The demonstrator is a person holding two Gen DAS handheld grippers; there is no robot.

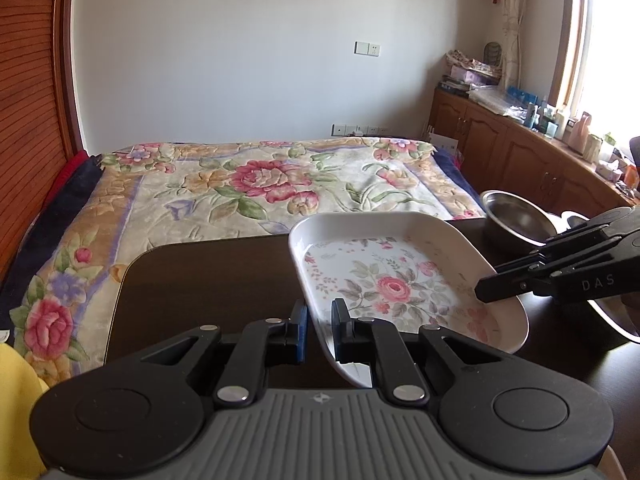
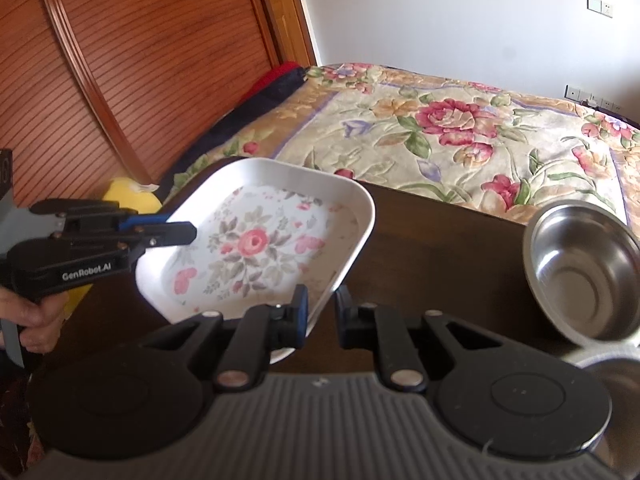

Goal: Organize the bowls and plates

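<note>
Round stainless-steel bowl [image 2: 584,272] sits on dark wooden table [image 1: 208,272], right of the white rectangular floral-print plate [image 1: 400,280]; a 2nd steel rim [image 2: 616,376] shows just beside it. Floral-blanket bed [image 1: 260,184] behind the table. Plate is lifted and tilted above the table. Left claw [image 1: 320,332] clamps its near edge; right claw [image 2: 320,312] straddles the opposite rim, jaws not fully closed. A hand [image 2: 32,320] grips the left handle.
</note>
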